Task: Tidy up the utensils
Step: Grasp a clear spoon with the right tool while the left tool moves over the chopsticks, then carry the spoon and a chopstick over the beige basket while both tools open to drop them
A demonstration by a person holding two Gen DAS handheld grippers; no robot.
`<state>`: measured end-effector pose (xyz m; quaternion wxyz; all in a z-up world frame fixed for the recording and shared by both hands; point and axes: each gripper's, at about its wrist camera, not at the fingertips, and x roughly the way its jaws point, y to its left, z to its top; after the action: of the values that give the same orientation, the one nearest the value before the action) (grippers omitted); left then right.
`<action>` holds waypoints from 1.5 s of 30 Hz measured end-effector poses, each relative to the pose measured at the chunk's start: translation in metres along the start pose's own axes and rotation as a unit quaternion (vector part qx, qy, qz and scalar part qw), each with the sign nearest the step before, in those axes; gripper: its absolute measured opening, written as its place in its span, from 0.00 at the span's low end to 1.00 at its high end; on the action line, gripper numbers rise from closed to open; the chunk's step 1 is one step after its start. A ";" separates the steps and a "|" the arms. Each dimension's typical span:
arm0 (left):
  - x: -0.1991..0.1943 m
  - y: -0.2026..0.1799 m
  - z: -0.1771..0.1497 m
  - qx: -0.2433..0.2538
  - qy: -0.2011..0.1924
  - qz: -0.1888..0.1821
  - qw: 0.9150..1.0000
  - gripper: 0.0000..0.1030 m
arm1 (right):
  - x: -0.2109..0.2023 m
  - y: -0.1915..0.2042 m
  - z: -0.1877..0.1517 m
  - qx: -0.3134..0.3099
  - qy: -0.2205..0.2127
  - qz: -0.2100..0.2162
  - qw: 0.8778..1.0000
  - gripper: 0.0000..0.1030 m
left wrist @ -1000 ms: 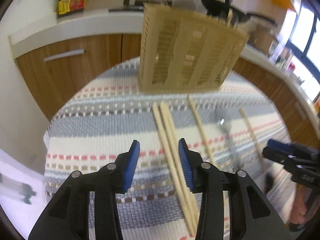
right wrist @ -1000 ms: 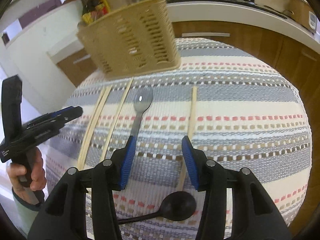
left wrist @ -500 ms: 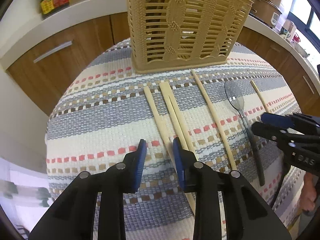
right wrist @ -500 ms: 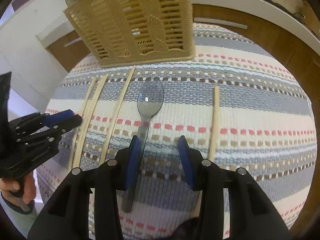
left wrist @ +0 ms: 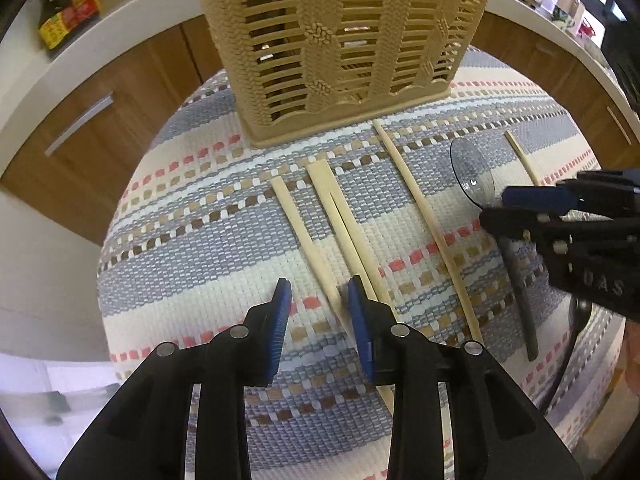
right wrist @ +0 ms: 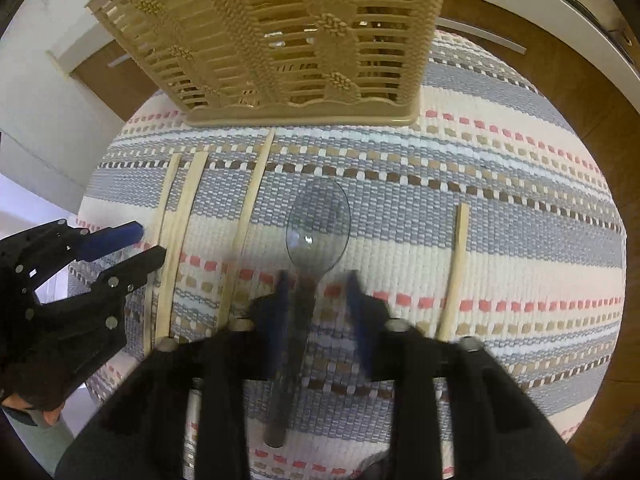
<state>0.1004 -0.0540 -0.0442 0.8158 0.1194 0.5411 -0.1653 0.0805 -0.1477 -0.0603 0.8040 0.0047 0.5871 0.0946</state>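
wooden chopstick [left wrist: 308, 242] lies between the spread left jaws; the spoon [right wrist: 316, 236] handle sits between the spread right jaws. pick-up step: next both should pinch, then lift toward the basket [left wrist: 340, 40].

— What lies before you?

— My tan slatted basket [left wrist: 340, 40] stands upright at the far side of the striped cloth [left wrist: 224, 240]. In front of it, wooden chopsticks lie flat, pointing at it: one single [left wrist: 304, 240], a touching pair [left wrist: 344, 224], another single [left wrist: 428, 224].

— And to the right?

— A clear spoon [right wrist: 318, 228] with a dark handle, bowl toward the basket, then one more chopstick [right wrist: 456, 268] well apart.
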 end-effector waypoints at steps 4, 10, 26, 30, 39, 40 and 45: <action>0.002 -0.010 -0.001 0.022 -0.005 0.023 0.999 0.21 | 0.004 0.016 0.003 -0.026 0.000 -0.015 1.000 0.08; -0.002 -0.020 -0.006 0.027 -0.023 0.048 0.998 0.04 | -0.005 0.023 -0.006 -0.031 -0.016 -0.011 0.999 0.01; -0.166 0.006 -0.017 -0.059 -0.280 -0.004 0.958 0.04 | -0.131 0.010 -0.020 -0.046 -0.189 0.064 0.979 0.01; -0.206 0.001 0.002 -0.063 -0.349 -0.019 0.935 0.04 | -0.180 0.014 -0.014 -0.063 -0.252 0.064 0.964 0.01; -0.236 0.019 0.044 -0.101 -0.465 -0.077 0.876 0.04 | -0.250 0.003 0.025 -0.071 -0.360 0.091 0.926 0.01; -0.236 0.023 0.050 -0.107 -0.476 -0.086 0.868 0.04 | -0.259 0.002 0.030 -0.074 -0.383 0.082 0.917 0.01; -0.228 0.034 0.064 -0.128 -0.513 -0.101 0.843 0.04 | -0.269 -0.009 0.049 -0.084 -0.448 0.050 0.889 0.02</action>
<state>0.0857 -0.0148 0.1910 0.9638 -0.1434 0.0706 -0.2136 0.0491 -0.1939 0.2077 0.9731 0.0085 0.1537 0.1715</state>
